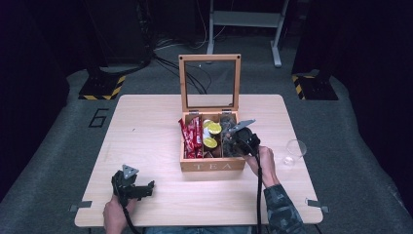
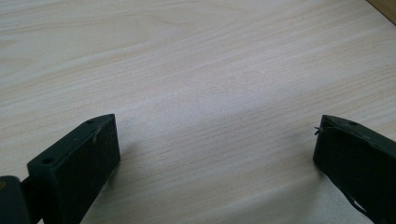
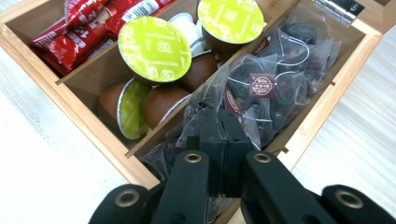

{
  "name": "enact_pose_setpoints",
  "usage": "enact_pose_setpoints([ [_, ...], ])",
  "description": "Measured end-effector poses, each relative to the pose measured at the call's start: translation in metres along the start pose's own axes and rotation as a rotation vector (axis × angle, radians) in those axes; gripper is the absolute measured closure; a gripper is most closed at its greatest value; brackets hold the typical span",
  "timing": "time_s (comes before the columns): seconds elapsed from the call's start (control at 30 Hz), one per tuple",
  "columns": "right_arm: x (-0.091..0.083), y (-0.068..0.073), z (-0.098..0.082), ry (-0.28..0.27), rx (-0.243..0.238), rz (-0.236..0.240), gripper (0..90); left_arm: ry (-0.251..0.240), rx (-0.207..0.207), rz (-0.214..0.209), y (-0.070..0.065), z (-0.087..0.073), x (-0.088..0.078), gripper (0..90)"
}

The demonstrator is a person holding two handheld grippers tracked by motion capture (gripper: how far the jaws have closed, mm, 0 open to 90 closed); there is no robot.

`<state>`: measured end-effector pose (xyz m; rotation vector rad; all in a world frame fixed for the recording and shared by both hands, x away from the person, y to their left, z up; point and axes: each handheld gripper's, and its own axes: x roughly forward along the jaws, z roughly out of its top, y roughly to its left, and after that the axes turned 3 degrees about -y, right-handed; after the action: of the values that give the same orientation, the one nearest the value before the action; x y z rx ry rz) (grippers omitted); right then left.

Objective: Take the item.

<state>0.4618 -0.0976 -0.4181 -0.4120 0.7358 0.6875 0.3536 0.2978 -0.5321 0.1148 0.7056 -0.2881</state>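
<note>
At the near left corner of the table (image 1: 146,117) we find the left gripper (image 1: 141,189) resting low over bare wood, its jaws spread wide with nothing between them, well apart from everything else.

Moving across, the wooden tea box (image 1: 212,165) sits mid-table with its glass-paned lid (image 1: 210,83) standing upright at the back. Its left compartment holds red sachets (image 3: 88,23), the middle one coffee capsules (image 3: 154,49) with lime-green foil tops, and the right one a heap of clear pyramid tea bags (image 3: 275,79).

Here is where we'd worry: the right gripper (image 3: 223,140) is down in that right compartment, jaws pressed together on the film of one tea bag, as far as we can judge. The bags lie tangled, strings and tags crossing, so a lift could drag a neighbour out with it. The pinch looks to be on thin film, and that could slip or tear. The divider beside the jaws and the box's near wall crowd the way out, and a snag there might shift the whole box.

Farther right, a clear plastic cup (image 1: 295,150) stands near the table edge, just beside the right hand (image 1: 263,163). A careless swing of the wrist would knock it over.
</note>
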Motion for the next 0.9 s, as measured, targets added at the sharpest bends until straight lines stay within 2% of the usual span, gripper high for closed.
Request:
enact_pose_setpoints([
  [0.13, -0.004, 0.001, 0.002, -0.015, -0.011, -0.009, 90.0, 0.0, 0.0, 0.0, 0.0, 0.0, 0.0, 0.4],
  [0.23, -0.007, 0.002, 0.003, -0.007, -0.002, -0.009, 90.0, 0.0, 0.0, 0.0, 0.0, 0.0, 0.0, 0.3],
  [0.27, -0.009, 0.001, 0.003, -0.021, -0.016, -0.015, 90.0, 0.0, 0.0, 0.0, 0.0, 0.0, 0.0, 0.3],
  [0.33, -0.01, 0.001, 0.003, -0.03, -0.013, -0.02, 90.0, 0.0, 0.0, 0.0, 0.0, 0.0, 0.0, 0.4],
  [0.9, -0.035, -0.004, 0.003, -0.039, -0.01, -0.062, 90.0, 0.001, 0.001, 0.0, 0.0, 0.0, 0.0, 0.4],
])
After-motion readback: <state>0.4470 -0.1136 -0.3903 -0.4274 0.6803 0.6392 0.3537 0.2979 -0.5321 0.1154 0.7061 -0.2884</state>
